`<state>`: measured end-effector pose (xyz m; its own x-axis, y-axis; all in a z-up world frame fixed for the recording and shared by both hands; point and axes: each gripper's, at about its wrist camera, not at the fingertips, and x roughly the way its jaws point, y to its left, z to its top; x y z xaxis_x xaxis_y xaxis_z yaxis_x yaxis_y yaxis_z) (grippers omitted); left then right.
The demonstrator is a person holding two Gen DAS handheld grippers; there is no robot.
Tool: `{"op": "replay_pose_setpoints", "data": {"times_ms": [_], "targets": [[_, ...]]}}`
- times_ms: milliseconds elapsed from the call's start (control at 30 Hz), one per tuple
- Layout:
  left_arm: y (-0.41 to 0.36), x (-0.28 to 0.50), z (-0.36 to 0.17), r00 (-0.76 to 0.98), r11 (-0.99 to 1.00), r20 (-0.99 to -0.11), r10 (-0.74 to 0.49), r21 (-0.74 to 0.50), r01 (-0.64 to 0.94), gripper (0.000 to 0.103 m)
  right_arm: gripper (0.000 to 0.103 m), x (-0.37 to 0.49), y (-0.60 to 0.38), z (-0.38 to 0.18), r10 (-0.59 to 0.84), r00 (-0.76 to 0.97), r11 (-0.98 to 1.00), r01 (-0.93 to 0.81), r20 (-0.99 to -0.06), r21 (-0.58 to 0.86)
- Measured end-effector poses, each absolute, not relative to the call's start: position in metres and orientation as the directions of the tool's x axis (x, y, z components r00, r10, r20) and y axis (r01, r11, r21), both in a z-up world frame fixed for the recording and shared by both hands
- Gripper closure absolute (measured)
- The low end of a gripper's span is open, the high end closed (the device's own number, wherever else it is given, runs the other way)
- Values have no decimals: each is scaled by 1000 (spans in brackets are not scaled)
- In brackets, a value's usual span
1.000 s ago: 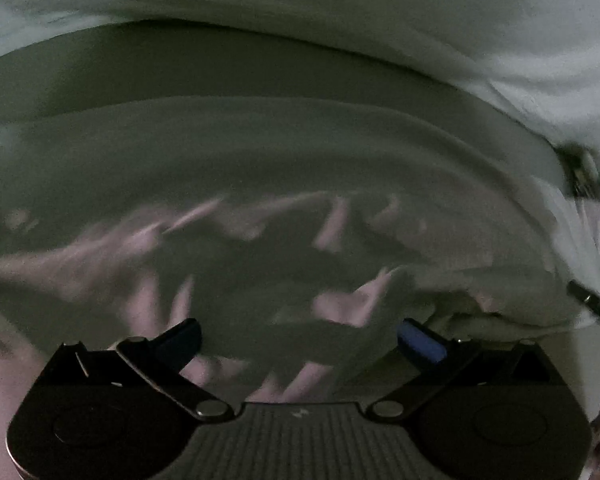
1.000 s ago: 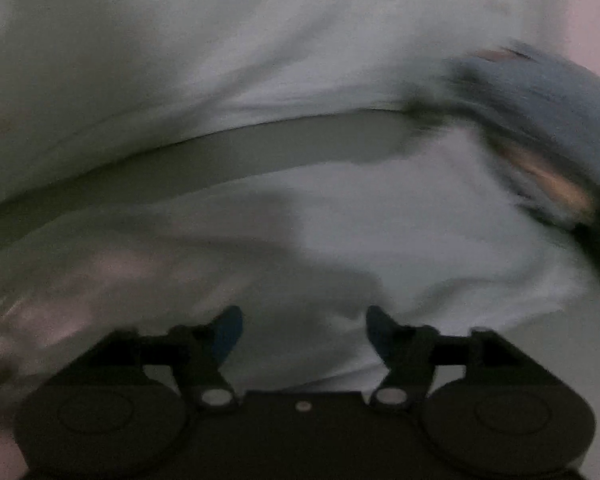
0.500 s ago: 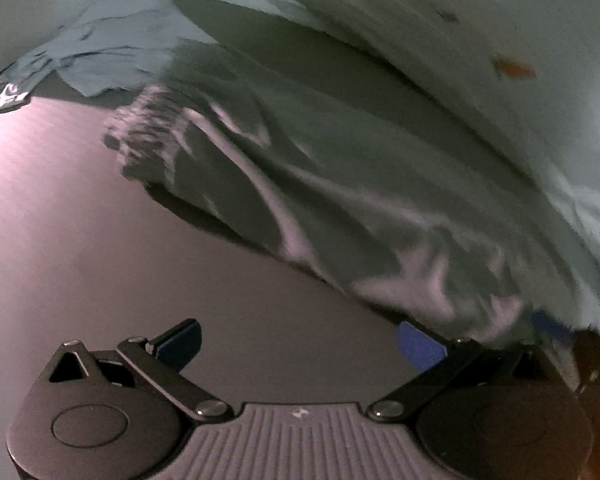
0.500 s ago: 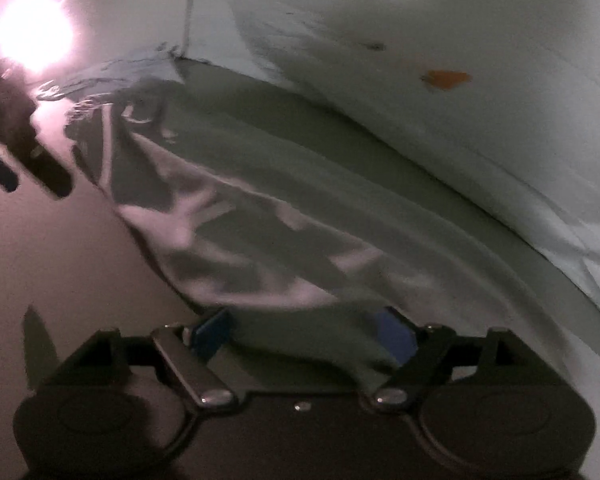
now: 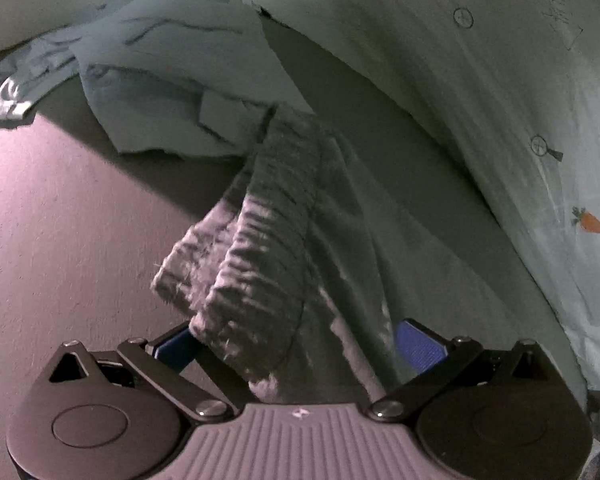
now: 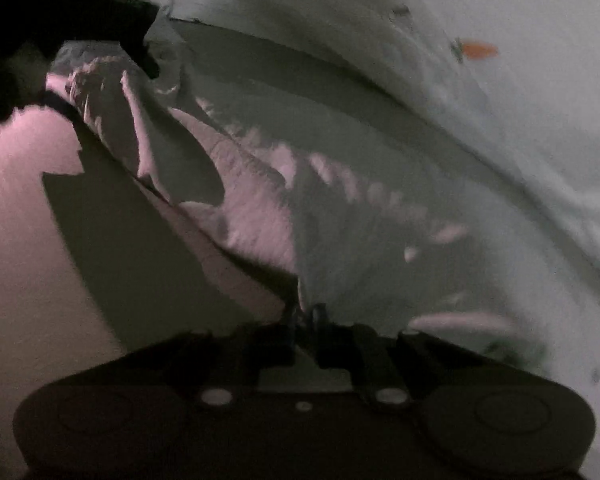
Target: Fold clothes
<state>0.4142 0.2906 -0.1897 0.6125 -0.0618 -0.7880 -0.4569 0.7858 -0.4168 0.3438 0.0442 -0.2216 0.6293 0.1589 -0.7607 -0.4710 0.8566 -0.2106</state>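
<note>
**Grey Garment Held at One End, Fold in Progress**

Left wrist view. At the upper left of the frame a pale blue cloth (image 5: 172, 80) lies crumpled on the pinkish desk (image 5: 60, 220). From the centre, a ribbed grey garment (image 5: 268, 240) runs down toward the bottom of the frame and drapes between the fingers of the left gripper (image 5: 300, 344). The left finger (image 5: 176, 346) and the right finger (image 5: 420, 346) stand wide apart; the fabric lies between them but the pads do not press on it. At the right of the frame a white sheet (image 5: 500, 100) rises, printed with a small orange carrot (image 5: 592, 222).

Right wrist view. At the upper left of the frame the other gripper shows as a dark blurred shape (image 6: 80, 20) at the far end of the garment. The garment stretches diagonally down to the lower centre, where the right gripper (image 6: 306, 316) is closing, its fingers nearly together and pinching a bunched edge of the fabric. The white sheet fills the right side.
</note>
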Motion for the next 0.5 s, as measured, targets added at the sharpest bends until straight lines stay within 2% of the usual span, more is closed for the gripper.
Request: {"op": "replay_pose_setpoints", "data": {"times_ms": [100,133,200,267,333,433,500], "targets": [[284,420,-189,619,830,-786,4,-343,-441,3,91,346,35,-212,189,556,889,-446,-809,-99],[283,422,-189,621,836,-784,27,-323,-444,8,83,347,32,-207,197,535,899,-433,-822,-66],[281,421,-188,623,843,-779,71,-287,-455,25,70,350,22,-194,266,533,923,-381,-804,52],[284,420,-187,624,839,-775,100,-272,-472,46,71,359,7,-183,352,539,925,-324,-765,197],[291,421,-188,626,824,-773,102,-287,-489,54,74,378,-3,-174,373,580,927,-249,-724,279],[302,419,-188,628,797,-773,92,-320,-512,68,82,414,3,-172,278,650,961,-184,-707,208],[307,418,-189,630,782,-772,84,-340,-521,72,84,439,15,-179,235,672,972,-174,-703,159]]}}
